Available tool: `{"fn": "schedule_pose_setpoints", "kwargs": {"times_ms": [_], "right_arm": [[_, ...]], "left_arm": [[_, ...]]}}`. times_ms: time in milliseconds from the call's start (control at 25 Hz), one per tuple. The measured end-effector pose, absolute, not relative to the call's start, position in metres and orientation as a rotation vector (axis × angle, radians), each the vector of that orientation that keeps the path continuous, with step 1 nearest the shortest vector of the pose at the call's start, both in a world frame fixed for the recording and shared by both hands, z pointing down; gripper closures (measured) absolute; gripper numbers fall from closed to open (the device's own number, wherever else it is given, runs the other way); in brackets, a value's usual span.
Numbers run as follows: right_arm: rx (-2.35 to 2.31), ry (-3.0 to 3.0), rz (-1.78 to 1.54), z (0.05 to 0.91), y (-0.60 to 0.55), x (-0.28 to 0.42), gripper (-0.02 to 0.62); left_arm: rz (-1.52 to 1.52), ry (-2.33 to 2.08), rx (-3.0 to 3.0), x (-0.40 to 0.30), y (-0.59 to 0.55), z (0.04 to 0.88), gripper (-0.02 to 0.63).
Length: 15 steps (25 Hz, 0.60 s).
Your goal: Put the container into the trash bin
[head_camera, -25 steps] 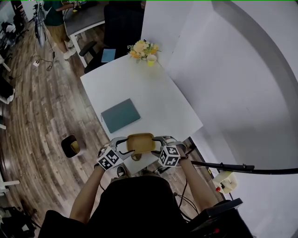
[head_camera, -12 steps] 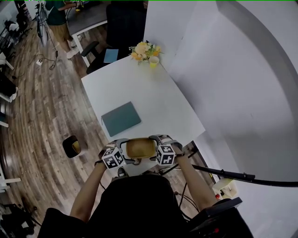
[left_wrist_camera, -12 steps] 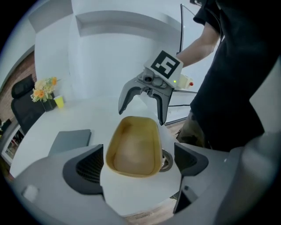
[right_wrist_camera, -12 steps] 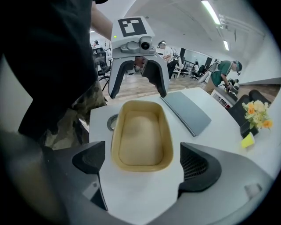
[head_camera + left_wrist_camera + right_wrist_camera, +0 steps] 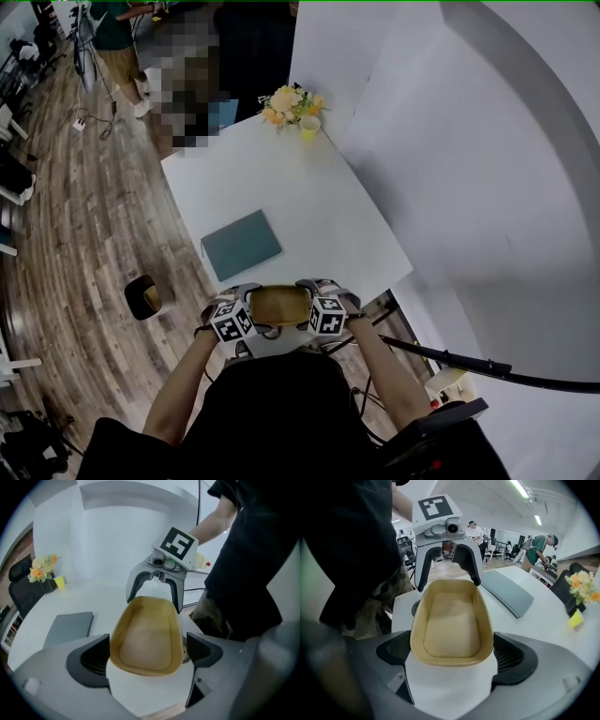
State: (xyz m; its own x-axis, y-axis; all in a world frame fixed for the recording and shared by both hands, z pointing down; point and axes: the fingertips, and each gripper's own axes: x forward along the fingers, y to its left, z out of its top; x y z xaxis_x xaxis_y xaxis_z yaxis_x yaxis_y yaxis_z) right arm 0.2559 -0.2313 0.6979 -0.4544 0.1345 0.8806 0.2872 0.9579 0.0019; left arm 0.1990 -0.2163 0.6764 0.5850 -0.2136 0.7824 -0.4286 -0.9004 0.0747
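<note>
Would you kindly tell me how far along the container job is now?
Done: nothing yet; the container sits on the table edge. In hand: the left gripper and right gripper flank it, jaws opening, not pressing on it. Left: grip it and carry it to the trash bin on the floor.

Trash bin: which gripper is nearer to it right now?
Left. The left gripper is at the container's end facing the trash bin on the floor; the right gripper is at the far end. Both grippers' jaws are opening, the container between them.
</note>
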Motion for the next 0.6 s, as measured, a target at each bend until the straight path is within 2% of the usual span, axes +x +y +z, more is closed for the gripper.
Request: {"fn": "schedule_pose_setpoints", "kwargs": {"times_ms": [440,600], "right_arm": [[-0.225,-2.054,-0.195,0.709,-0.233,0.251,0.005],[-0.169,-2.088,-0.174,0.707,-0.235,0.244,0.051]], "left_arm": [[1.158,-0.631,2.594,0.207,-0.218,0.685,0.115],[1.181,-0.542,2.557,0.213,-0.203,0.694,0.115]]}}
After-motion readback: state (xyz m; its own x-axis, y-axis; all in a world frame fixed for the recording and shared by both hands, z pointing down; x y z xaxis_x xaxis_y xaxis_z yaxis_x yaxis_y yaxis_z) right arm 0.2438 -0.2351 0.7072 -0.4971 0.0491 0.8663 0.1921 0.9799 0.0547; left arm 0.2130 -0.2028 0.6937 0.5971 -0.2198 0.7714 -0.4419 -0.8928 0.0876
